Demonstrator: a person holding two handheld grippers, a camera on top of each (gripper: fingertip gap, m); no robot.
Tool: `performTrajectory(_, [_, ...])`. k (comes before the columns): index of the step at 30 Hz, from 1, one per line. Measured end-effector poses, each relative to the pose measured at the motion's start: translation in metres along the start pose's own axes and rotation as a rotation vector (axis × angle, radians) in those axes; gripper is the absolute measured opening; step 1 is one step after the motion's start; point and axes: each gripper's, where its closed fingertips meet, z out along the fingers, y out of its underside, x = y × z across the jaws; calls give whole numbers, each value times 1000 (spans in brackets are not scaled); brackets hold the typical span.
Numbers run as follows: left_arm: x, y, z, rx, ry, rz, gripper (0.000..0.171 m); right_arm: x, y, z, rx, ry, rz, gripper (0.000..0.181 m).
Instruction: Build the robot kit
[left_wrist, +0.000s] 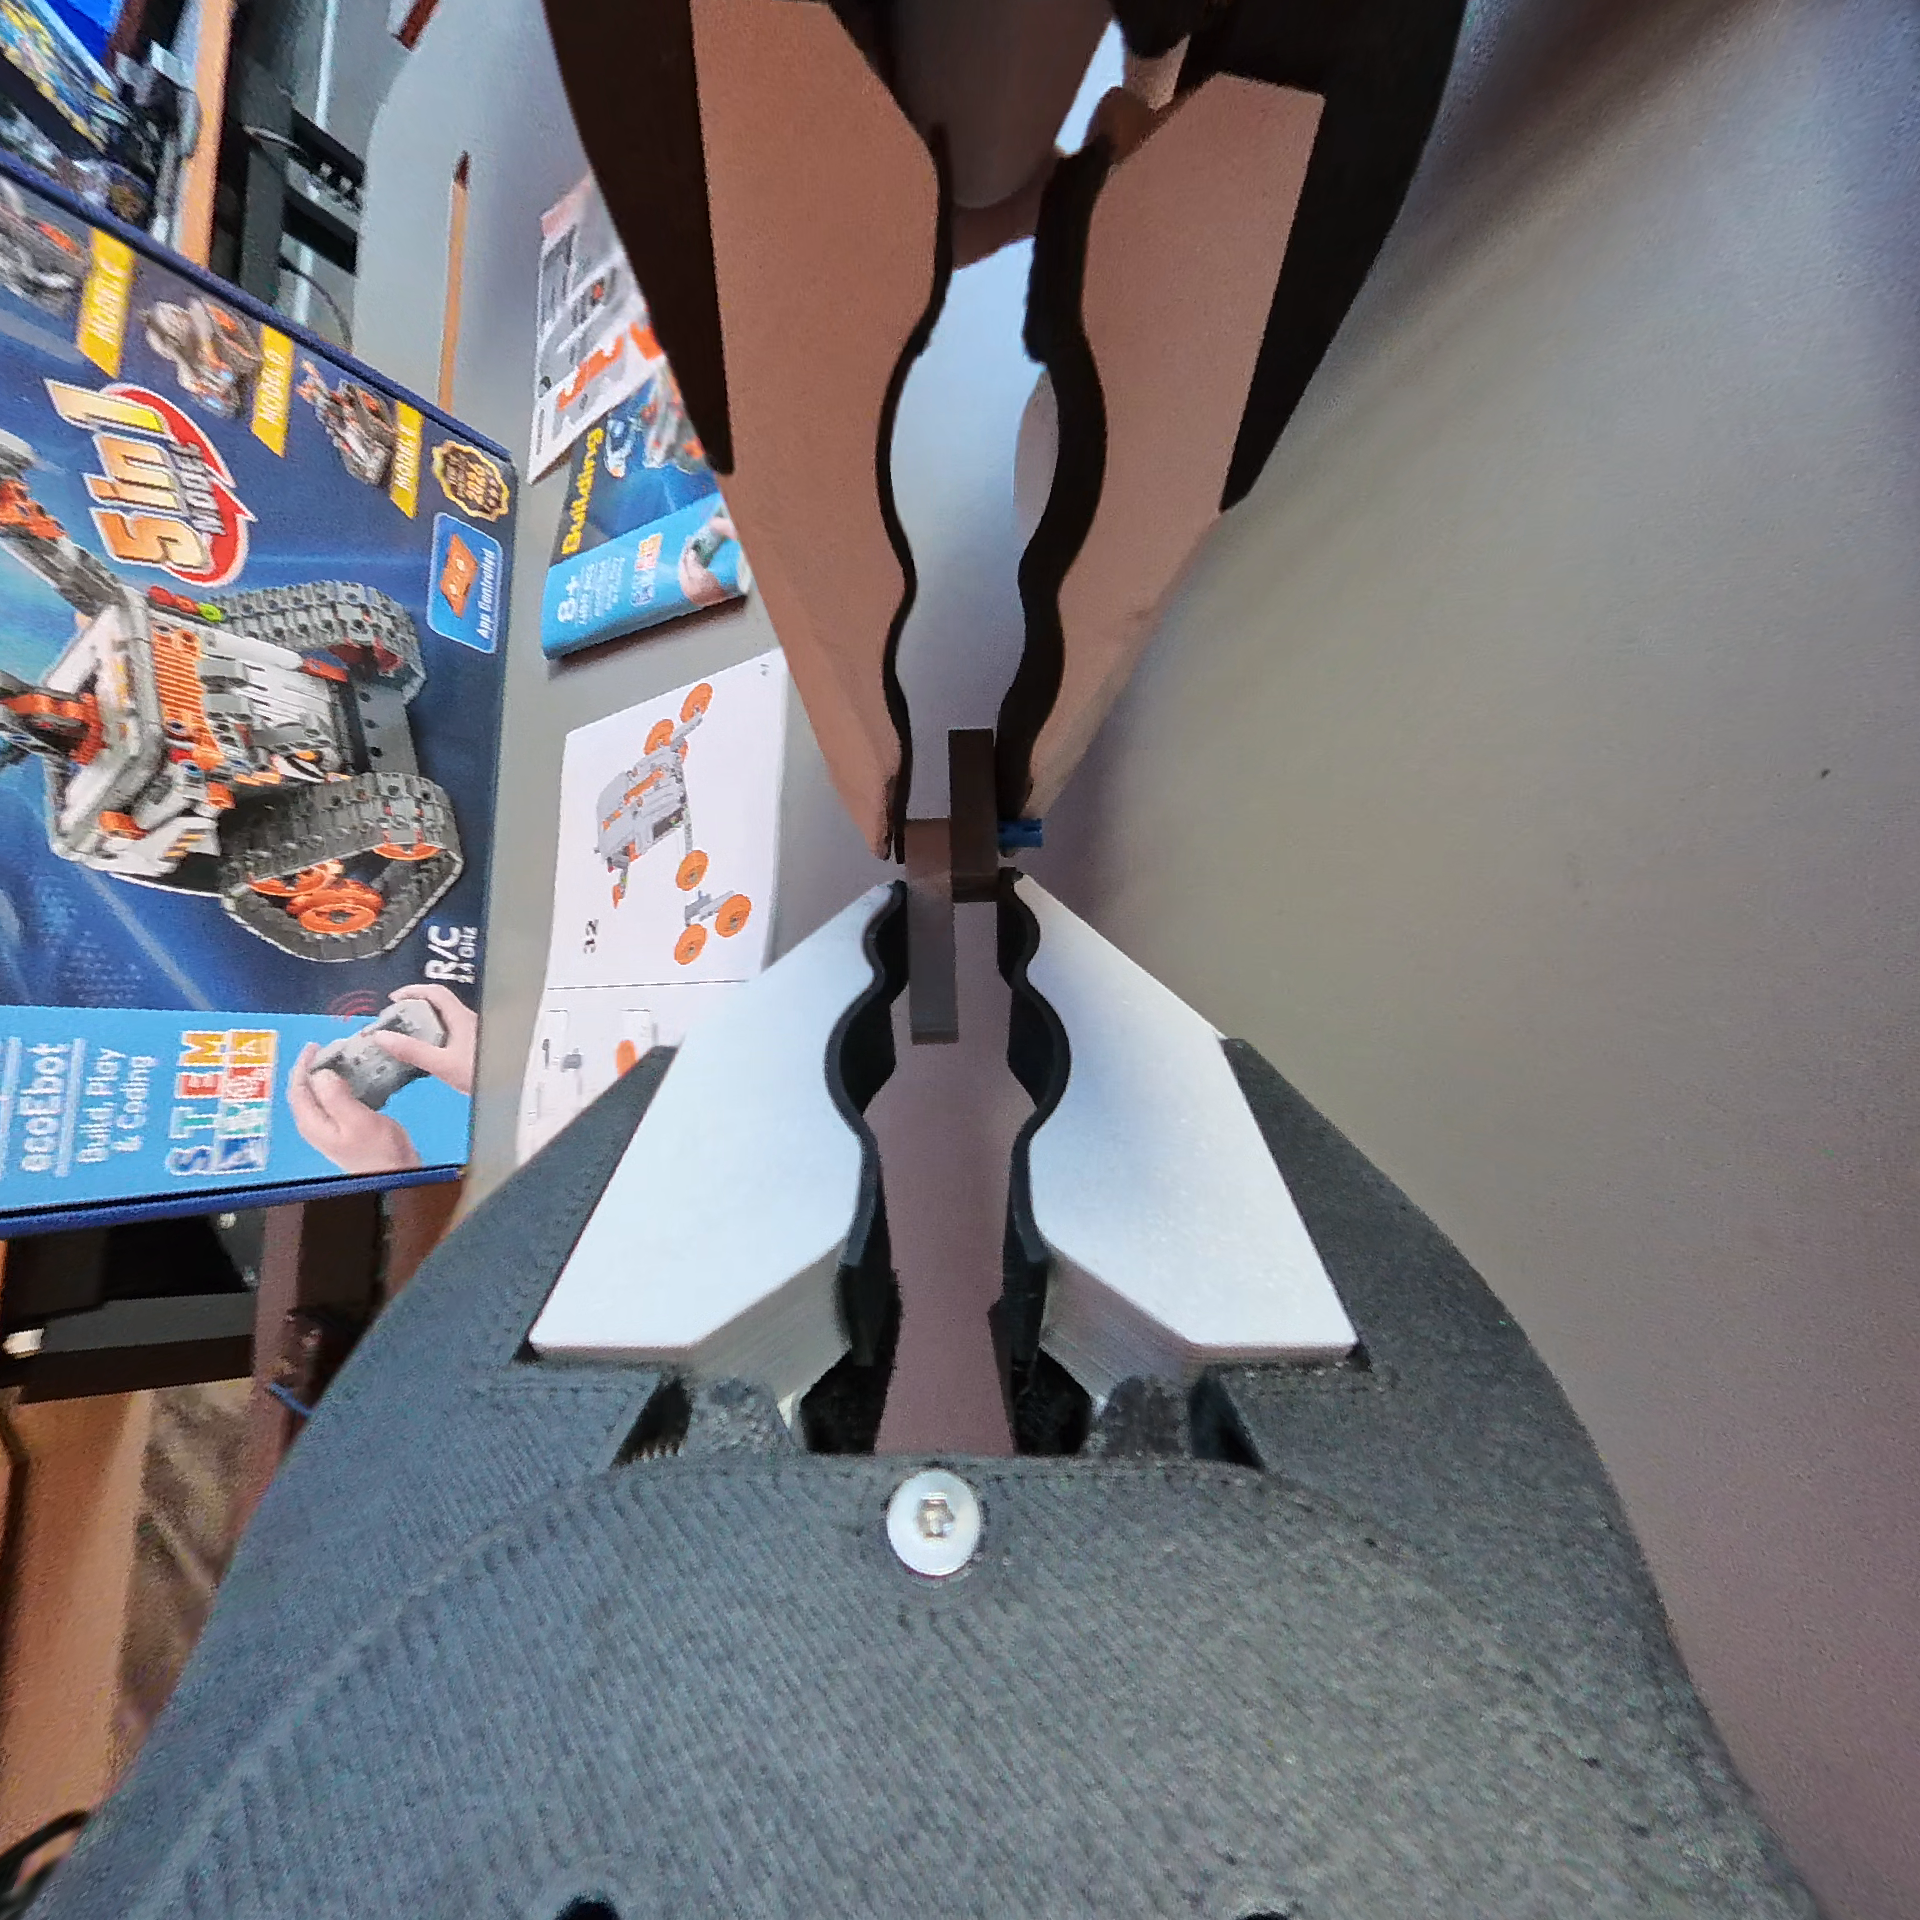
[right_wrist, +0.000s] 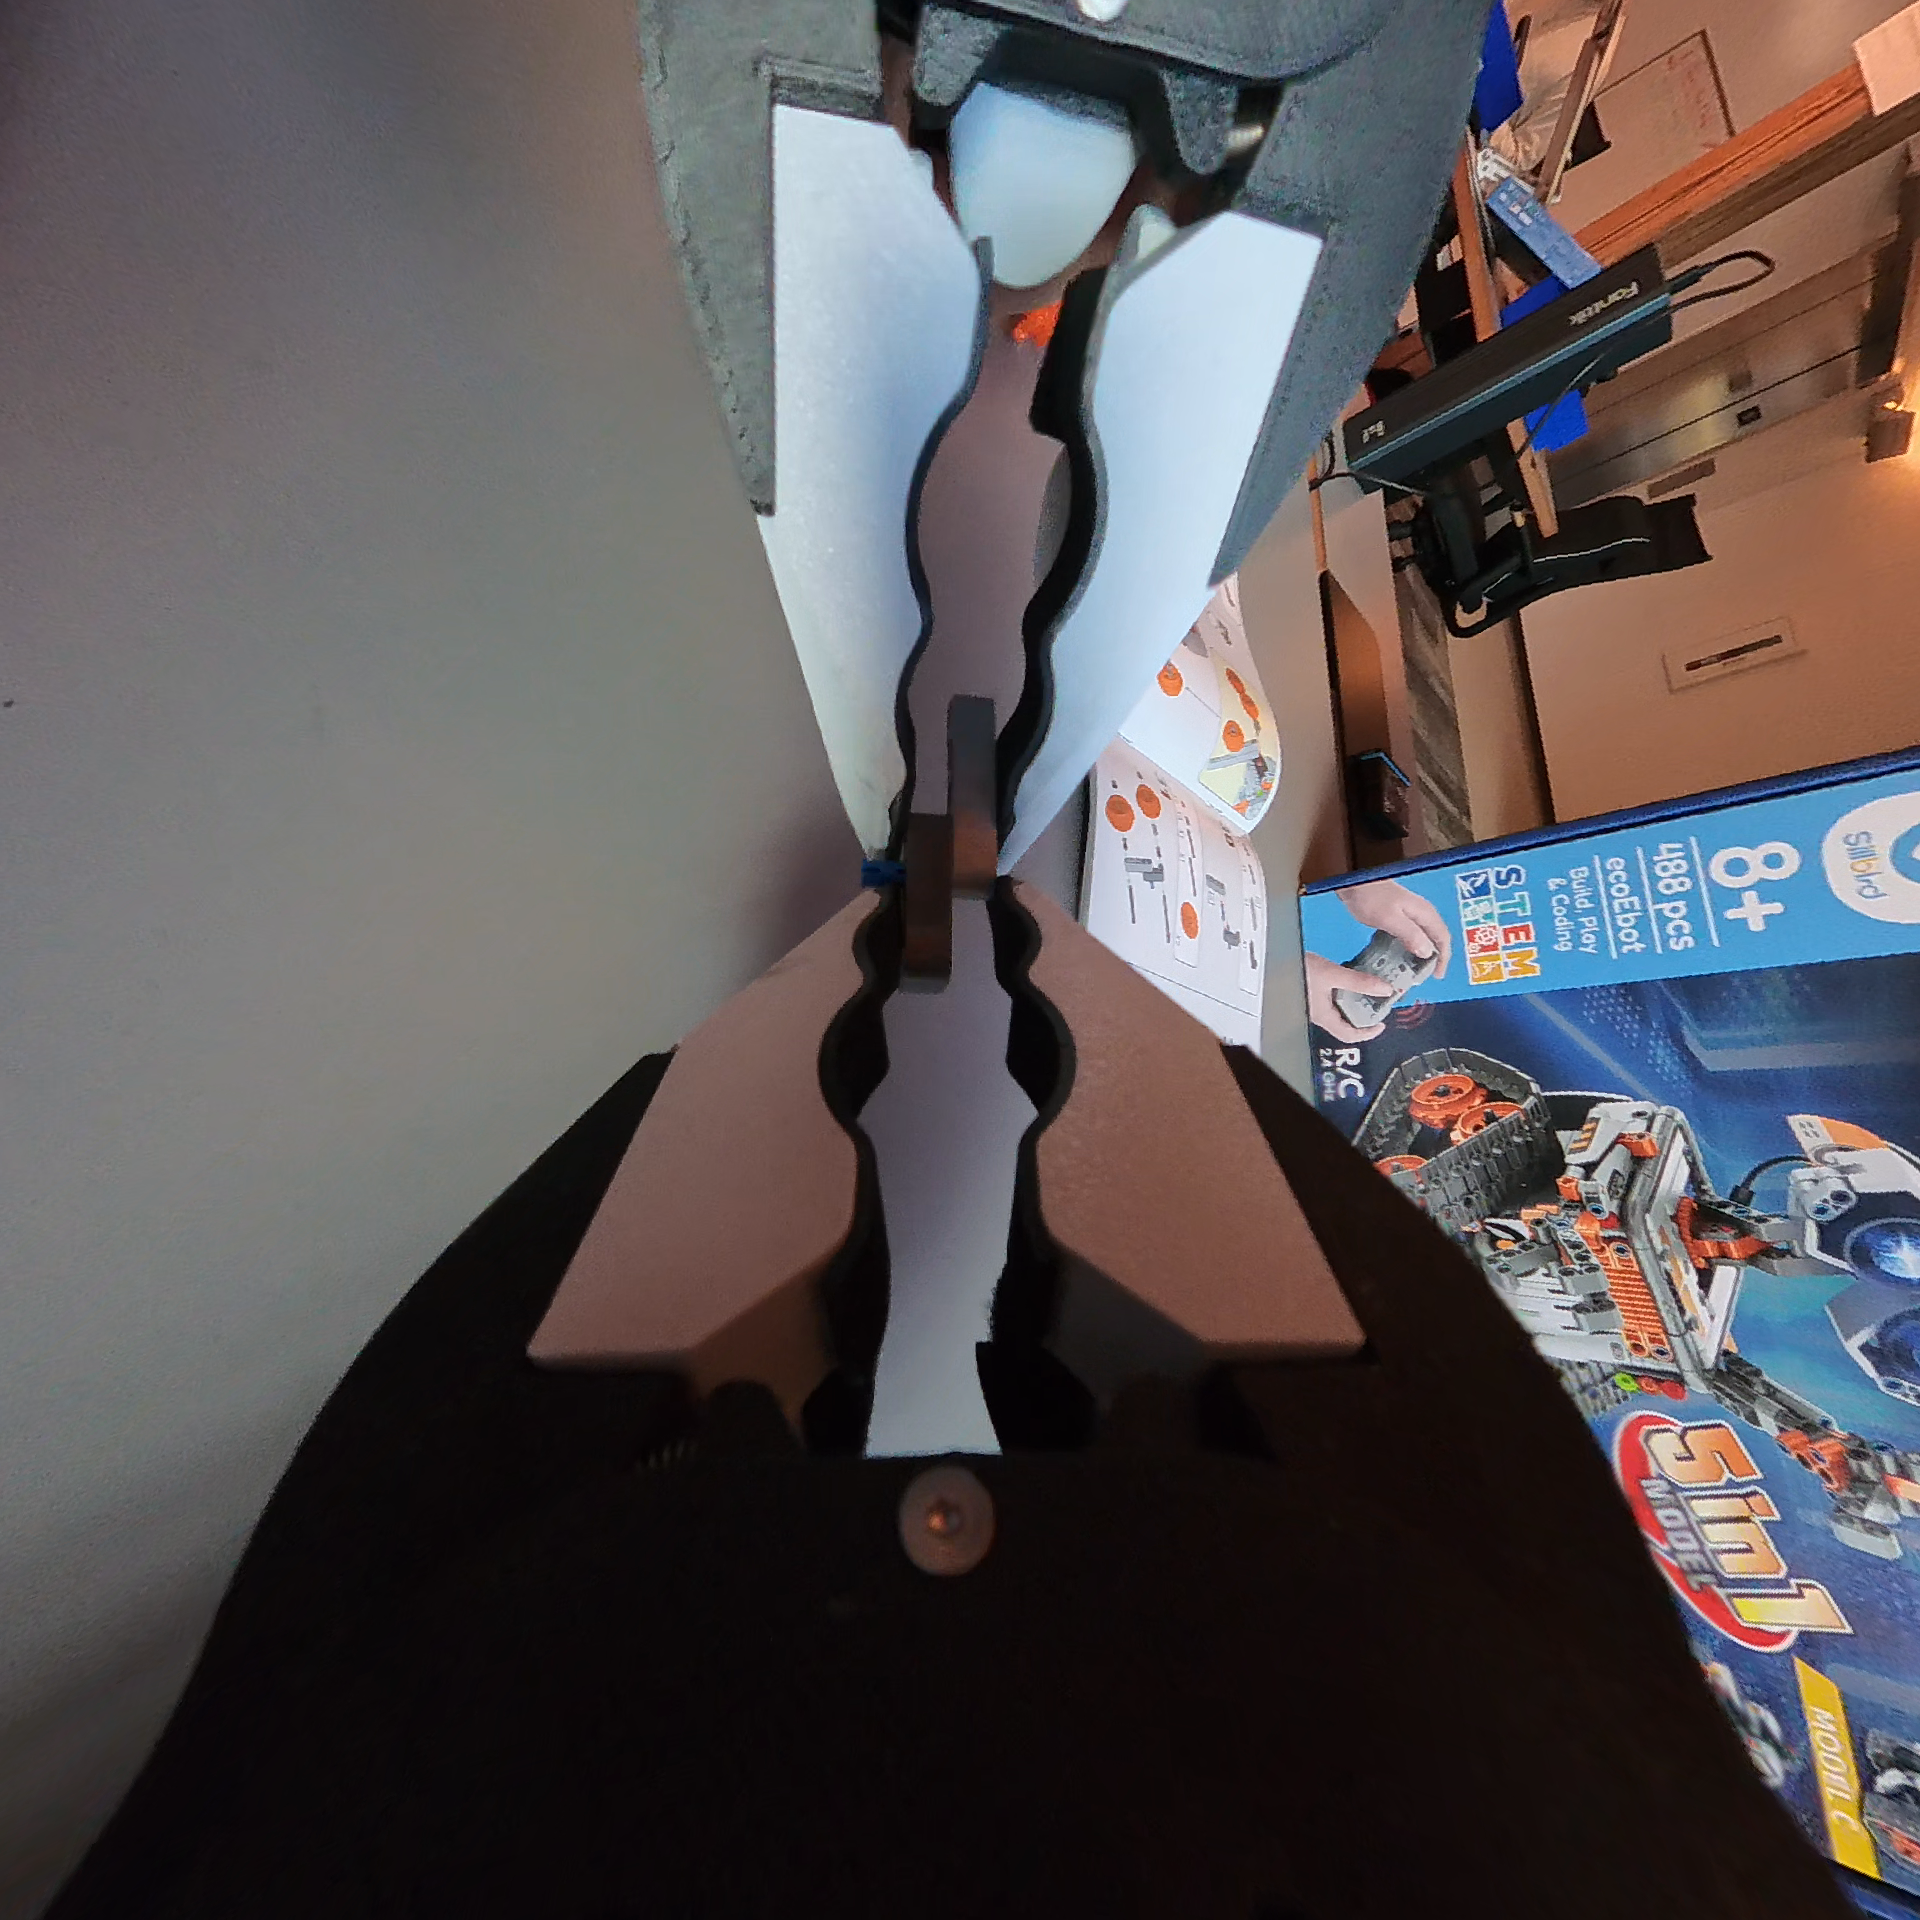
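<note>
**Two grippers meet tip to tip over two dark beams**

In the left wrist view the left gripper, with its two white fingers and black wavy pads, is nearly closed, pinching the near end of a dark flat beam that stands between its tips. Directly opposite, the right gripper, with two tan fingers, points back toward the camera, its tips just beyond the white ones. It pinches a second dark beam, which overlaps the first one side by side where the four fingertips meet. A small blue pin pokes out at the joint, on the second beam's side.

The right wrist view shows the same joint from the other side: the right gripper nearly closed on one dark beam, the left gripper gripping the other beam, and the blue pin at the side.

Both grippers hang above the pale grey counter. Farther off on the counter lie one large blue toy box pictured with a tracked robot, one open instruction booklet and one smaller blue booklet with a white sheet beyond it. The right wrist view also shows, past the box, one black device with cables against wooden shelving.
</note>
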Motion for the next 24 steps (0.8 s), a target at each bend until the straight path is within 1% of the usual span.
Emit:
performTrajectory(5, [8, 0, 0, 17, 151, -146, 15, -5, -1, 0, 32, -51, 43, 17])
performTrajectory(10, [11, -1, -1, 48, 201, -192, 15, -7, -3, -1, 49, -69, 67, 17])
performTrajectory(14, [13, 1, 1, 30, 181, -132, 15, -10, -2, 0, 16, -74, 28, 17])
performTrajectory(17, [18, 3, 3, -5, 178, -76, 15, -16, -1, 0, -8, -106, 12, 17])
performTrajectory(21, [19, 1, 4, -25, 163, -34, 14, -17, -1, -3, -17, -138, 62, 16])
performTrajectory(24, [20, -1, 3, -33, 176, -59, 14, -17, -2, -6, -12, -161, 106, 16])
